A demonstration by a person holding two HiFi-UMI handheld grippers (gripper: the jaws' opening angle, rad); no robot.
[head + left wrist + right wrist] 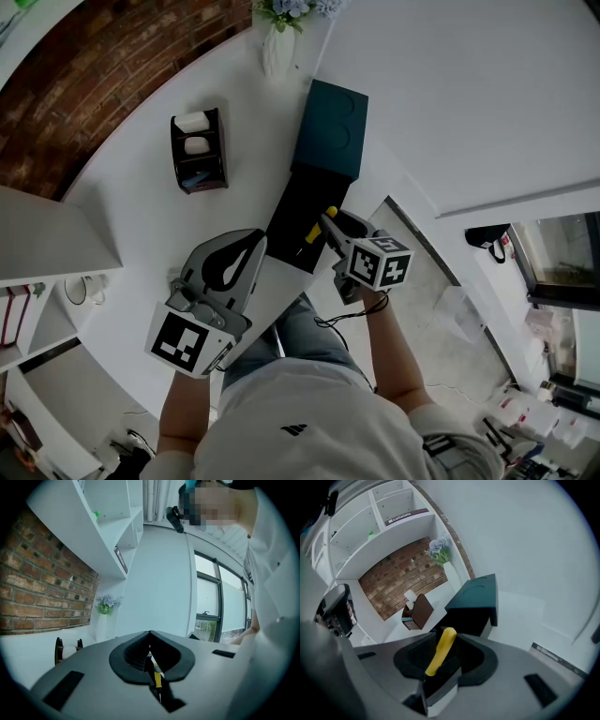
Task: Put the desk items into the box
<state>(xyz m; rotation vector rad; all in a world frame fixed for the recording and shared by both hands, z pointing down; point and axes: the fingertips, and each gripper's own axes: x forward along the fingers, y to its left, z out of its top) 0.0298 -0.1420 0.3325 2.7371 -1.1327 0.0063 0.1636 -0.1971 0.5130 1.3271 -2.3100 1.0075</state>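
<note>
Here, your right tool (pixel 334 225) pinched the yellow item (pixel 440 649) by its handle, a pad on either side. It hung over the open box (pixel 292 225), whose teal lid (pixel 328 131) stood raised at the far end. The item was in the air above the near part of the dark interior, tilted and not yet inside. Your left tool (pixel 247 246) sat at the near left, just beside the box. Its jaws were pressed together with only a slit between them, and nothing showed in them.

The step in hand looked like the drop into the box. To do it well, you needed to bring the item low between the walls before easing the pads apart, so it slid in rather than bounced off the rim. It probably paid to keep the handle pointing along the box's length and away from the lid. Spreading the jaws only a little and lifting straight out would have avoided catching the item. The left tool was well placed to steady the box on the desk (pixel 141 234) if it shifted. The rack (pixel 199 150) stood well apart at the far left.
</note>
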